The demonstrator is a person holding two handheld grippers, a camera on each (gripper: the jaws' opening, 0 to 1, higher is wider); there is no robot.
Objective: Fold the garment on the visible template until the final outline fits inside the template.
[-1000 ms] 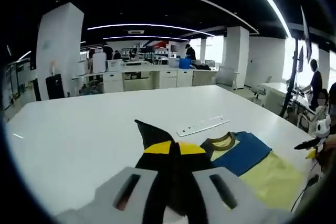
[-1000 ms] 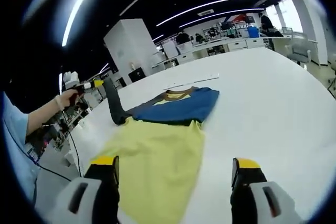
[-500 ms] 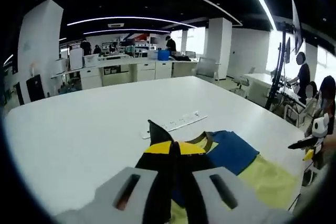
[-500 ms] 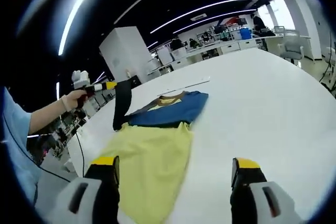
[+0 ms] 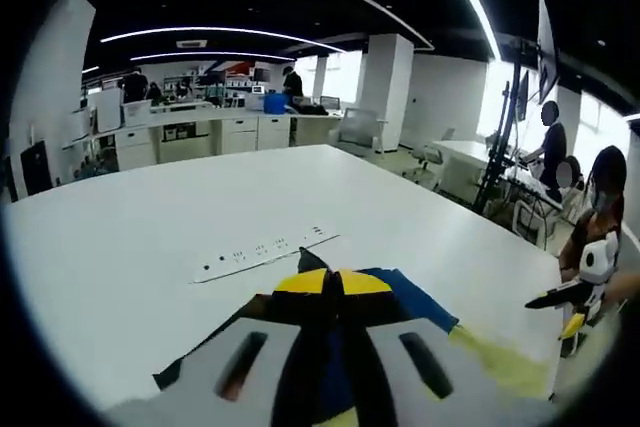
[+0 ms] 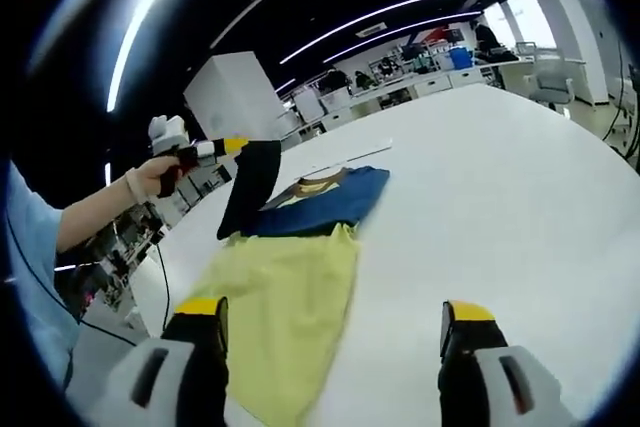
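Left gripper view: left claw (image 5: pixel 333 285) clamped shut on the dark sleeve (image 5: pixel 190 365) of the garment (image 5: pixel 425 305), yellow-tipped jaws pressed together with cloth pinched between them. Dark fabric spread low on the left below the jaws; blue upper part and pale yellow lower part of the garment trailing off to the right over the white counter (image 5: pixel 140 237). Just beyond the jaw tips, a long white strip (image 5: pixel 262 251) with small dark marks, lying flat on the counter. At the far right edge, right claw (image 5: pixel 560 297) seen side-on, held off the counter's rim. Desks, cabinets and people well back in the room.

Right gripper view: right claw (image 6: pixel 333 319) wide open, gripping nothing, jaws standing well apart above the counter (image 6: pixel 500 207). Garment (image 6: pixel 300 257) flat between and ahead of the jaws: yellow part nearest, blue part with an olive collar farther off. Dark sleeve (image 6: pixel 252 187) lifted clear of the counter at the garment's left, hanging from the left claw (image 6: pixel 232 149), which is held by a gloved hand (image 6: pixel 150 177) with a light blue sleeved arm reaching in from the left. White strip (image 6: pixel 350 157) lying just past the collar.
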